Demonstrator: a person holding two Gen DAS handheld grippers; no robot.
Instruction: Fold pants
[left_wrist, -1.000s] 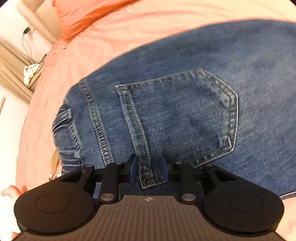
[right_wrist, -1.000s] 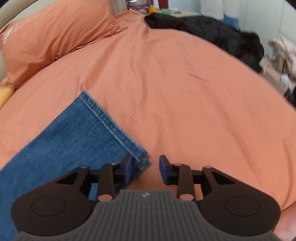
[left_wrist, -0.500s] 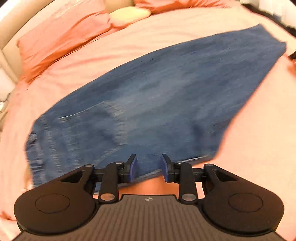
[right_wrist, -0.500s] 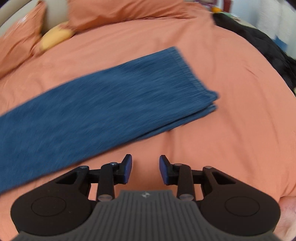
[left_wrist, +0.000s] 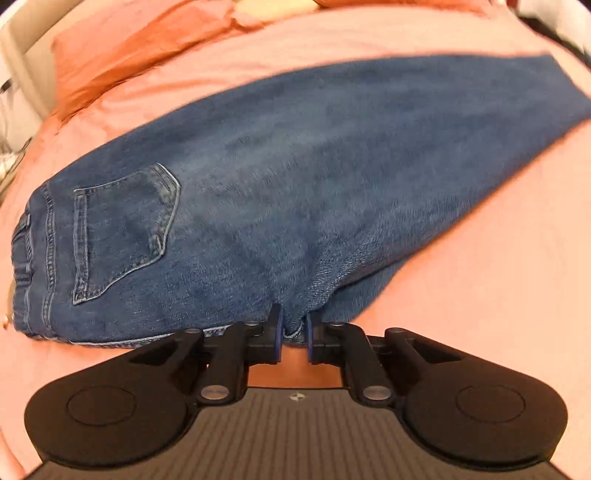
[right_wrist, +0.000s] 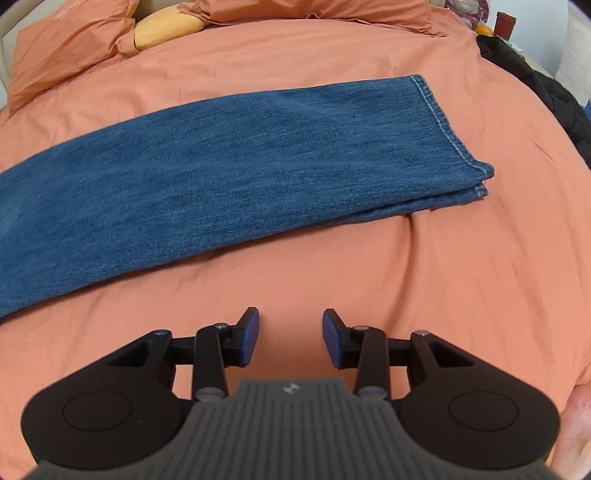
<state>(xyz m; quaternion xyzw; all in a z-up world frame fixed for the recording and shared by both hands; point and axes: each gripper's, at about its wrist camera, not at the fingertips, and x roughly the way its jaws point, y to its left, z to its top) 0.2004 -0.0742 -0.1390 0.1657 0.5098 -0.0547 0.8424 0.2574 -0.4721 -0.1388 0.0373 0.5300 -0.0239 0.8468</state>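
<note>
My left tongs (left_wrist: 294, 328) have just been closing and now pinch the near edge of the blue denim jeans (left_wrist: 295, 177) at the crotch. My right tongs (right_wrist: 290, 338) have just been opening, nothing between them, over the orange bed sheet (right_wrist: 424, 295). The jeans lie flat, halved lengthwise. I judge them heavy, limp and grippy: take thick seams or the stacked hems (right_wrist: 476, 177). Orange pillows (right_wrist: 66, 51) sit beyond.

Both wrist views look steeply down over bed (right_wrist: 332, 266); left close on jeans (left_wrist: 295, 177), right farther; jeans shared.
</note>
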